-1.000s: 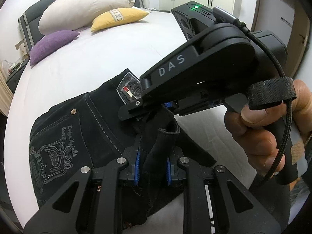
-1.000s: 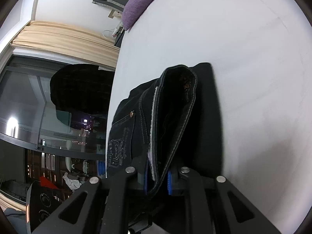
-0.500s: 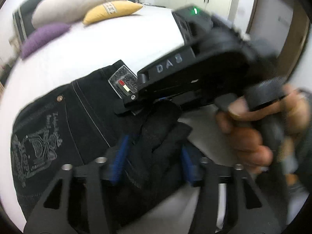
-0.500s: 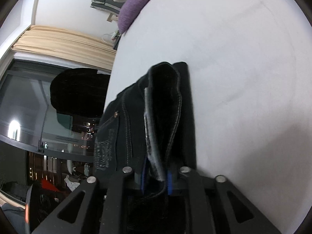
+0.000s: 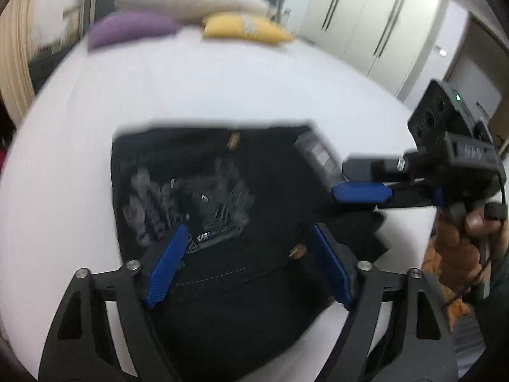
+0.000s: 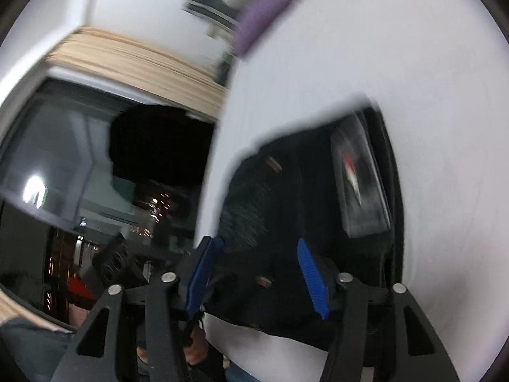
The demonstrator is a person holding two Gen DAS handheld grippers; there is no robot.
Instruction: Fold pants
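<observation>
Now, the pants: the black pants (image 5: 222, 191) lie in a folded block on the white bed (image 5: 222, 82), with the printed back pocket facing up
How they feel: I think they are thick jeans cloth, soft and bendy but a bit heavy, so they stay where you drop them and do not slide much
Where to grab: I would pinch a thick edge, like the waist side by the grey tag (image 5: 318, 152) on the pants, because one thin layer could slip out
Left claw: the left gripper (image 5: 248, 267) sits just above the near edge of the pants; its blue pads have just been opening, they are wide now, and no cloth is pinched between them
Right claw: the right gripper (image 6: 257, 273) is by the tag side of the pants; its pads have just been opening too, and they stand apart with the cloth lying loose under them
Bed: flat, smooth and white all around the pants
Pillows: a purple pillow (image 5: 133, 28), a cream one and a yellow one (image 5: 245, 28) are far beyond the pants, at the head of the bed
Room: white closet doors (image 5: 366, 16) stand past the pants on the tag side; a dark window (image 6: 95, 175) with a tan curtain is on the other side
</observation>
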